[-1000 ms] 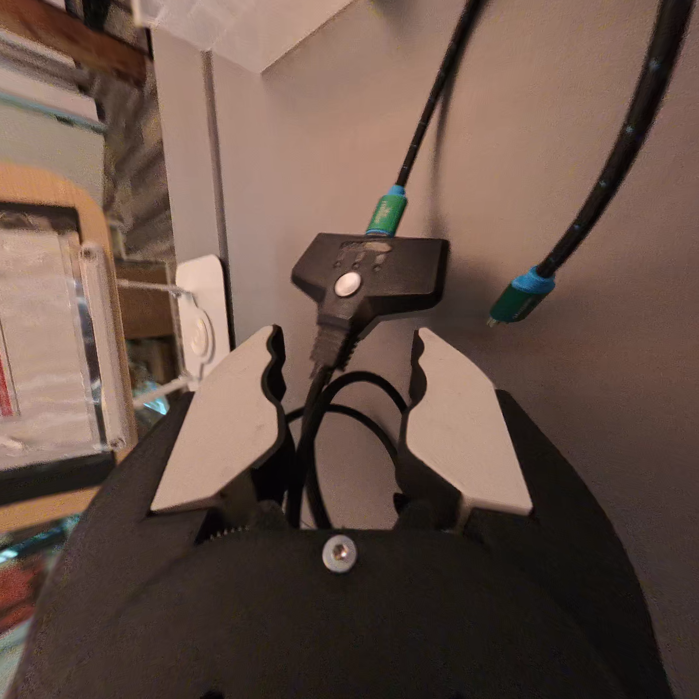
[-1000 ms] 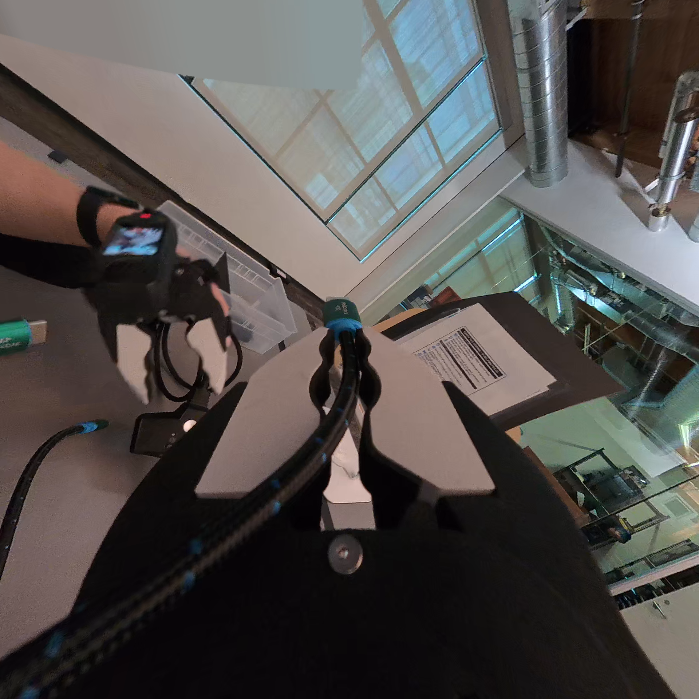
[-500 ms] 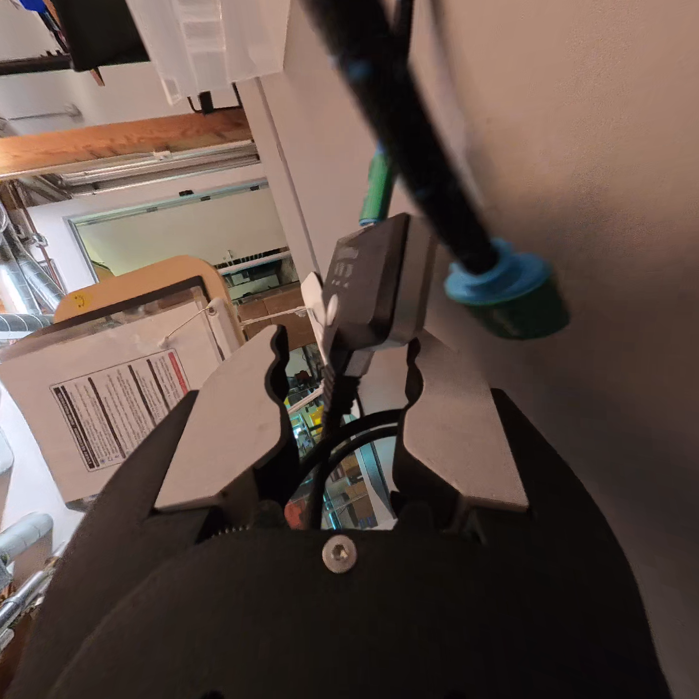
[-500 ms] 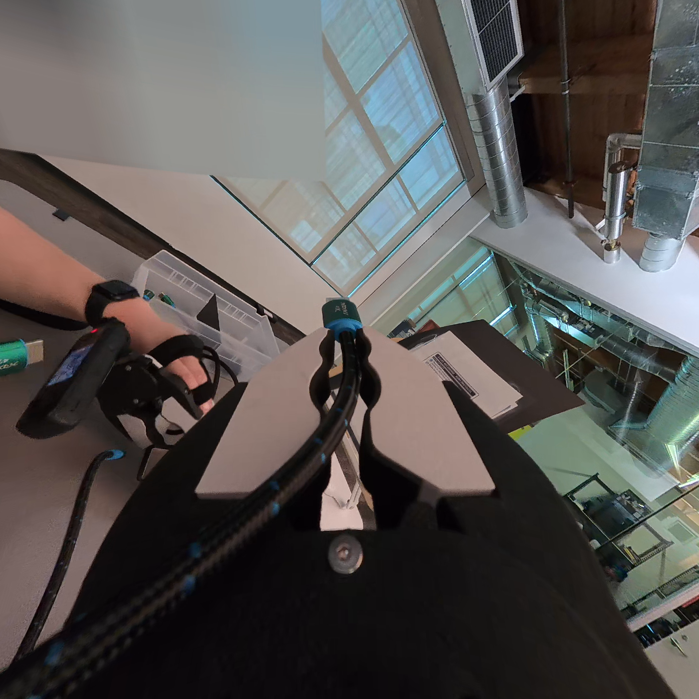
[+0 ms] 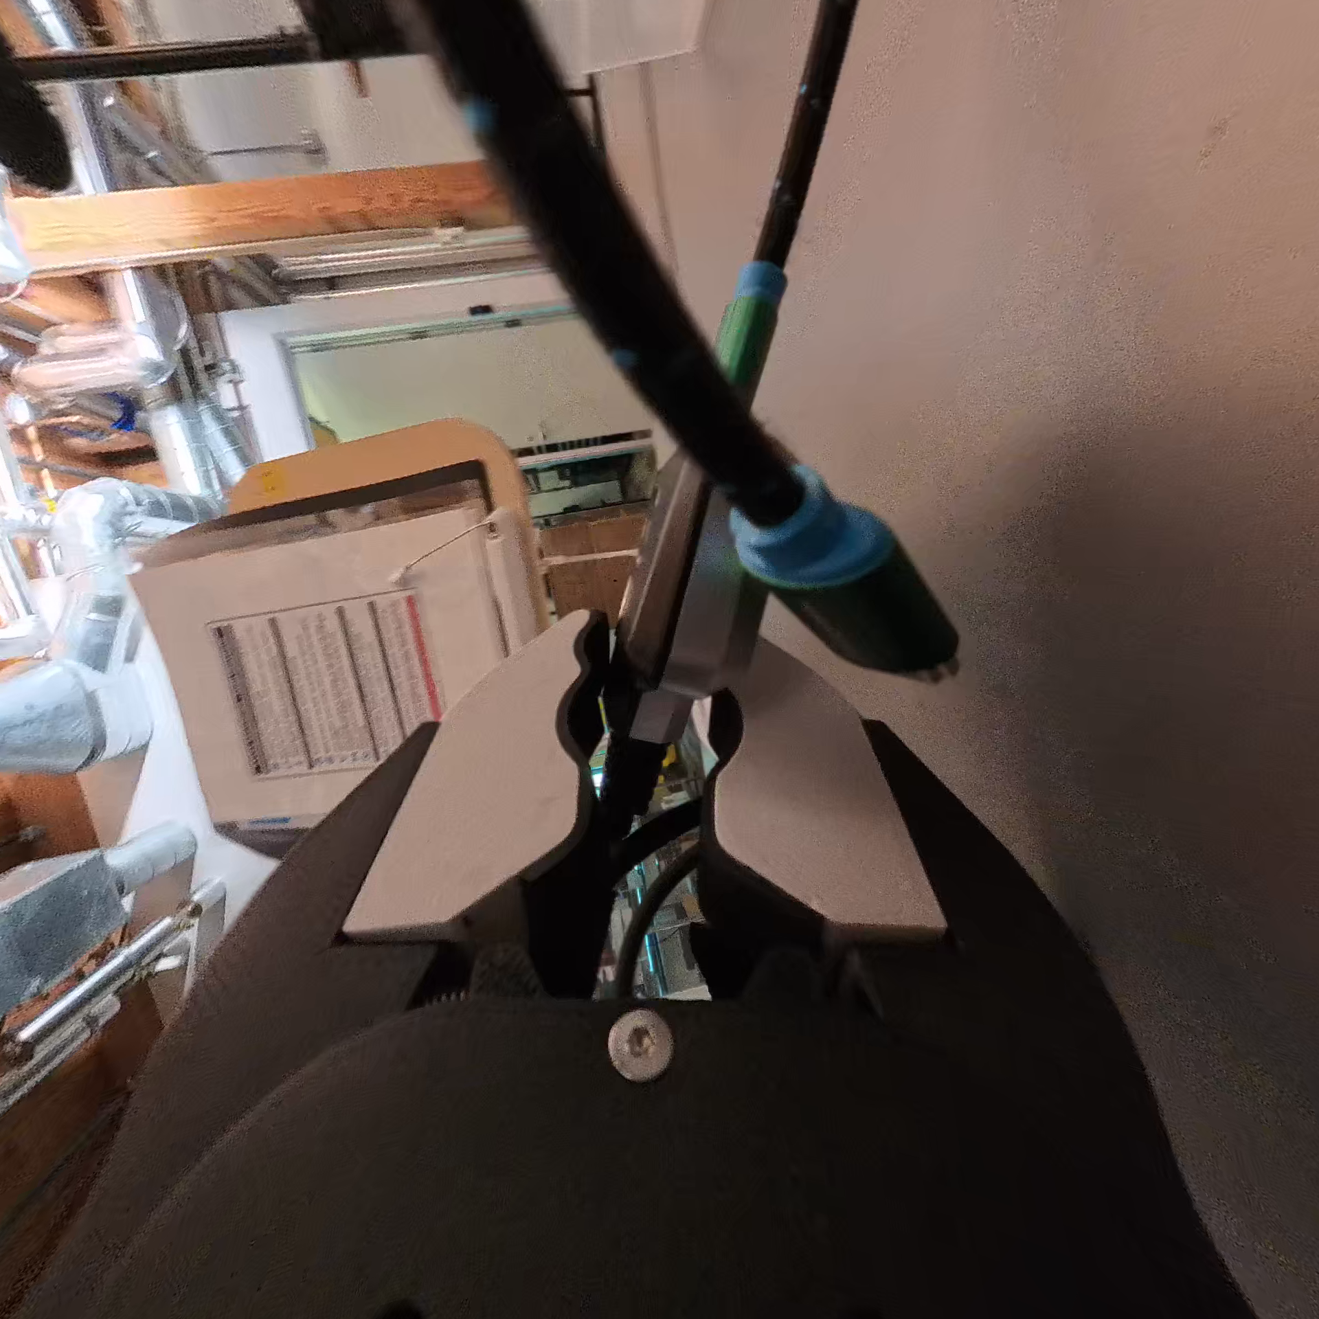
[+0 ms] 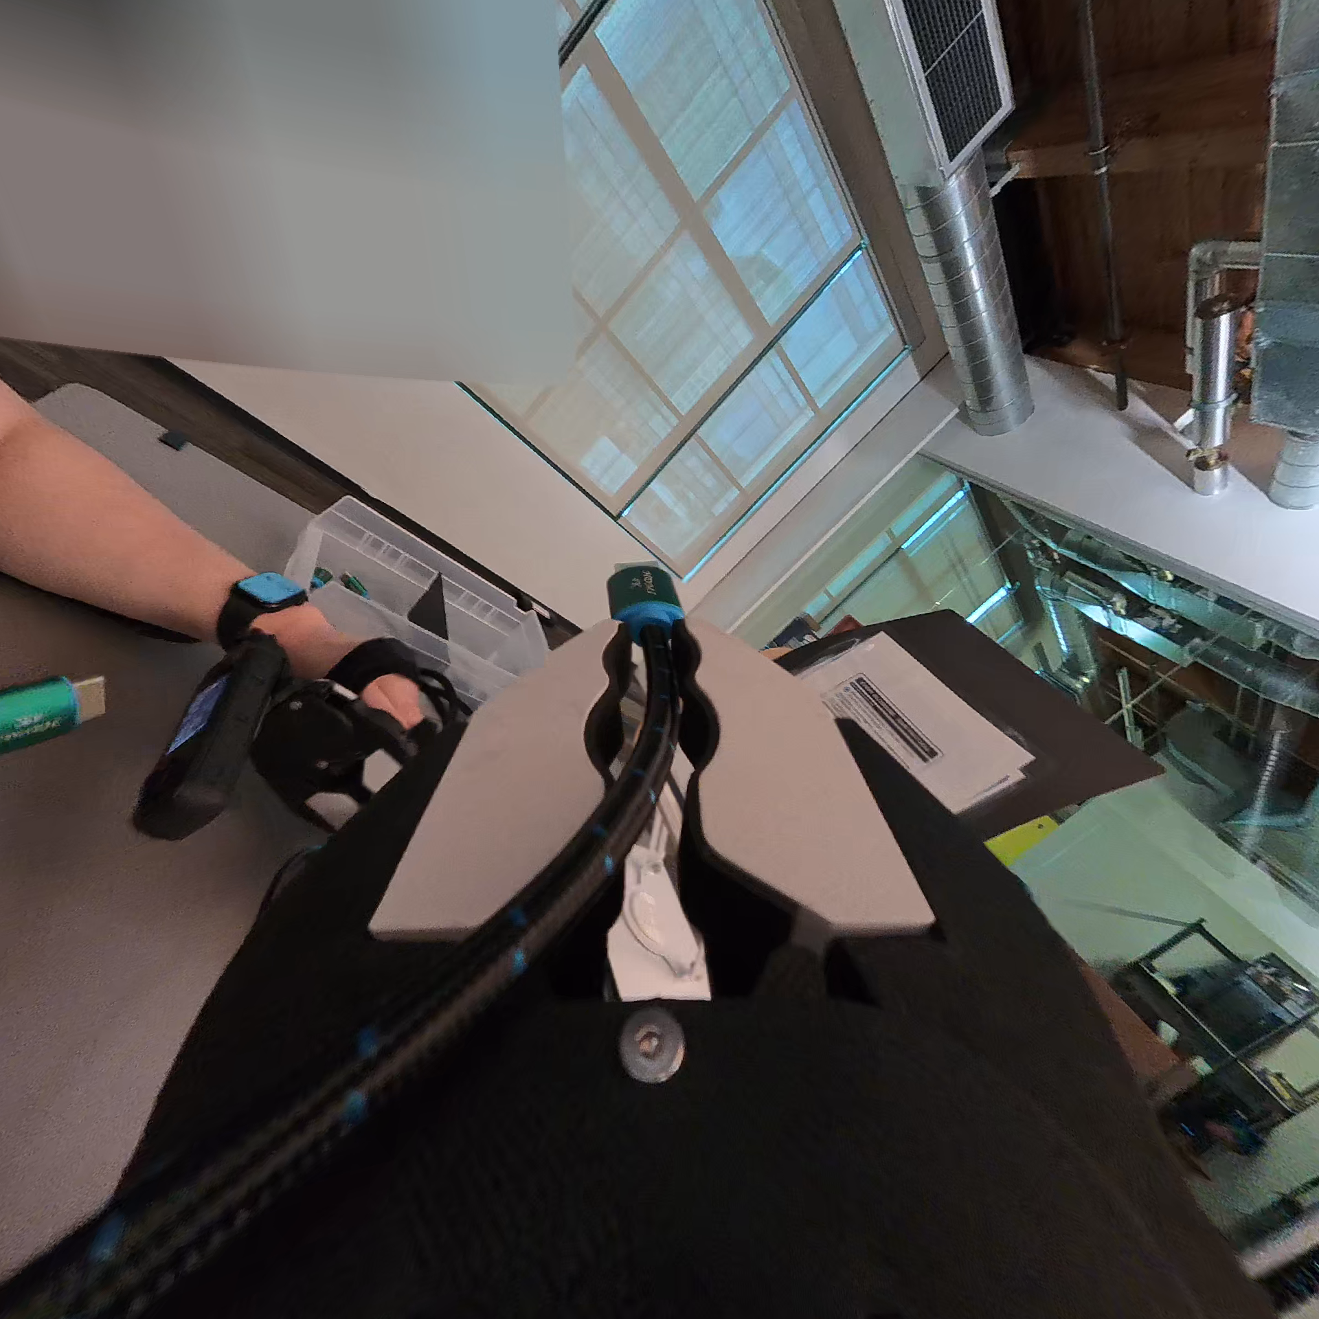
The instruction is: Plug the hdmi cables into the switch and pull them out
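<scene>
The right gripper [image 6: 651,653] pinches a black braided HDMI cable [image 6: 646,749] just behind its green plug [image 6: 640,589]. The left gripper [image 5: 653,660], fingers slightly spread, brackets the neck of the black HDMI switch [image 5: 674,585], tilted off the grey bench [image 5: 1070,428]; whether they grip it is unclear. Beyond, another green-plugged cable [image 5: 746,335] is seated in the switch.

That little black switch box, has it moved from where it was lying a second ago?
Yes. The switch lay flat on the grey table; now it stands on edge, lifted between the left gripper fingers.
</scene>
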`<state>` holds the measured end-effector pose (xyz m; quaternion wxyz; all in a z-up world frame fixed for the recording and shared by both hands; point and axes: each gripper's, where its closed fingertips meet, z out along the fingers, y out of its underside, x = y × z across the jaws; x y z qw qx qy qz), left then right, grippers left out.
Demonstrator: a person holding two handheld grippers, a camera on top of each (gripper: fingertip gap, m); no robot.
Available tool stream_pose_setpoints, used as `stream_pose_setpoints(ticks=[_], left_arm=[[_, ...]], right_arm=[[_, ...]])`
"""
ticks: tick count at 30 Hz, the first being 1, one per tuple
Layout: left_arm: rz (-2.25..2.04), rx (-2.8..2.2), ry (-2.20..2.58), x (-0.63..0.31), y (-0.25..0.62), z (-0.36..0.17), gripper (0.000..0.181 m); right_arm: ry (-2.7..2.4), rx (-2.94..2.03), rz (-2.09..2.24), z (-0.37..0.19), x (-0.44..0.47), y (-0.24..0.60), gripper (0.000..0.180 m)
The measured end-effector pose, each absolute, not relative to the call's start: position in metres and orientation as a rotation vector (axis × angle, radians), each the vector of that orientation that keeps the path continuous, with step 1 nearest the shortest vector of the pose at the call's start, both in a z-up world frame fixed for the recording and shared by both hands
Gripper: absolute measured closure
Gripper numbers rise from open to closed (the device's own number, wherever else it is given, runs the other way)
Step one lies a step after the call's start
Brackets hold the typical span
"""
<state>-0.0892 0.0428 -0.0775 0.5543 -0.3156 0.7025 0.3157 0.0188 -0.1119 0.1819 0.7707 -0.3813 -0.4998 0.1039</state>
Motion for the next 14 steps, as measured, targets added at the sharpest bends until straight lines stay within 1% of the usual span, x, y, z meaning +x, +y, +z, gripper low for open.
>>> stream_pose_setpoints(ticks=[8, 14], left_arm=[[0.665, -0.691, 1.385, -0.11, 0.027, 0.021, 0.159], [0.61, -0.552, 1.218, -0.126, -0.001, 0.079, 0.159]], right_arm=[[-1.169, -0.749, 0.523, 0.182, 0.006, -0.139, 0.168], [-0.96, -0.811, 0.596, 0.201, 0.025, -0.118, 0.168]])
